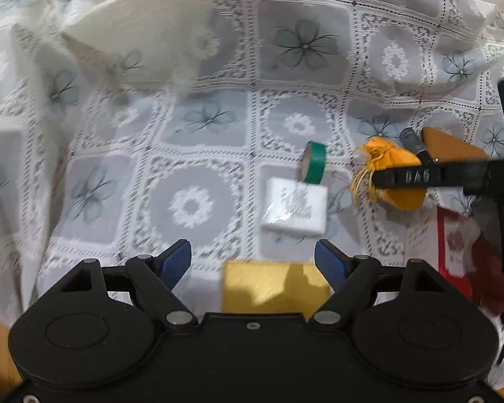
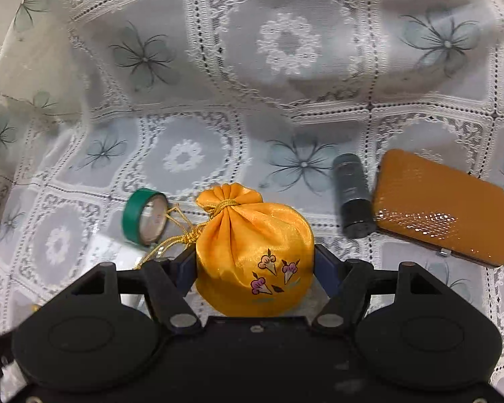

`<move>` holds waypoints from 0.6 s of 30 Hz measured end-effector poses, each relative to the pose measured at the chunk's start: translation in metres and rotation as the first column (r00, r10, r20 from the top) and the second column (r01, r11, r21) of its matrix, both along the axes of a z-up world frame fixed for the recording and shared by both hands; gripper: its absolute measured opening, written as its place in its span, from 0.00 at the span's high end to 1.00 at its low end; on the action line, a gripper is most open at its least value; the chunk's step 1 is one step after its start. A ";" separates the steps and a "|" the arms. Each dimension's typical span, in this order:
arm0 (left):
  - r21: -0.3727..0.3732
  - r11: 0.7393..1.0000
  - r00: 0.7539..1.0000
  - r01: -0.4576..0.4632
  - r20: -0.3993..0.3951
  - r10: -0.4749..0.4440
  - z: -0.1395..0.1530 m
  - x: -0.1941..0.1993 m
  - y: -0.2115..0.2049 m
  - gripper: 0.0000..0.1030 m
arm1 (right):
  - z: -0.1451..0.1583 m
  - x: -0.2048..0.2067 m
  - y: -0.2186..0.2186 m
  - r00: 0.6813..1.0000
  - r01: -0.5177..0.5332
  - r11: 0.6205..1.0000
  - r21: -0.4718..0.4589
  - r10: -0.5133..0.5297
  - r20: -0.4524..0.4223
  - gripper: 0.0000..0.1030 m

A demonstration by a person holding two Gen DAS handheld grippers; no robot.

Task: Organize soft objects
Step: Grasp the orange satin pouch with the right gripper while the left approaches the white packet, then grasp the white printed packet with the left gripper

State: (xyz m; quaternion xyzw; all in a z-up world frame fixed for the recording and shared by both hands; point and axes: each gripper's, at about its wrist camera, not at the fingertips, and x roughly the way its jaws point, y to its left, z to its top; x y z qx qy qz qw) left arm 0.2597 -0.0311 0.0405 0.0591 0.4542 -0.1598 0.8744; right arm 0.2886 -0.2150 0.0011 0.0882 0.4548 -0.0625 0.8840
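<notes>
Right gripper (image 2: 255, 270) clamped on the orange satin pouch (image 2: 252, 252), one finger pressed against each flank of its rounded body, below the gathered neck; probably gripped there because the fullest part gives the pads something to bite without slipping off the slick fabric. Pouch tipped forward, neck and gold drawstring (image 2: 181, 231) trailing toward the green tape roll (image 2: 144, 216), which stands on edge just beside it. Whether the pouch rests on the lace tablecloth (image 2: 285, 43) or hangs just clear of it: hard to tell. To the right, a dark cylindrical tube (image 2: 352, 198) lying against the edge of a tan hard case (image 2: 440, 205), both apart from the pouch and likely irrelevant to a sort of soft things. Left gripper (image 1: 252, 262) spread wide and grasping nothing, poised above a yellow block (image 1: 268, 288) near a white wrapped packet (image 1: 295, 208); seemingly kept open for its own pick, though heavy blur leaves the aim uncertain. From the left view, the right tool's black finger (image 1: 406, 176) crossing the pouch confirms the squeeze.
</notes>
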 end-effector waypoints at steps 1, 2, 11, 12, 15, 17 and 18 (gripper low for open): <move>0.001 1.000 1.000 0.009 -0.004 -0.009 -0.002 0.005 -0.006 0.25 | -0.002 -0.002 -0.001 1.000 0.003 1.000 0.001 -0.003 0.008 0.32; 0.004 1.000 1.000 0.014 -0.009 -0.014 -0.004 0.009 -0.012 0.25 | -0.005 -0.004 -0.003 1.000 0.007 1.000 0.009 -0.007 0.019 0.32; 0.012 0.999 0.998 0.030 -0.051 -0.030 -0.023 0.042 -0.050 0.25 | -0.016 -0.016 -0.019 0.995 0.063 0.994 0.087 -0.069 0.075 0.31; 0.016 1.000 0.998 0.026 -0.055 -0.025 -0.026 0.045 -0.052 0.25 | -0.016 -0.017 -0.020 0.995 0.065 0.994 0.092 -0.073 0.075 0.31; 0.019 1.000 0.998 0.013 -0.064 -0.011 -0.036 0.050 -0.057 0.25 | -0.016 -0.021 -0.021 0.994 0.067 0.993 0.098 -0.076 0.084 0.31; 0.014 1.000 0.998 0.003 -0.065 -0.002 -0.040 0.053 -0.058 0.25 | -0.017 -0.021 -0.021 0.993 0.067 0.993 0.100 -0.076 0.087 0.31; 0.011 1.000 0.998 -0.002 -0.064 0.002 -0.040 0.055 -0.059 0.25 | -0.018 -0.018 -0.021 0.993 0.067 0.993 0.101 -0.076 0.087 0.31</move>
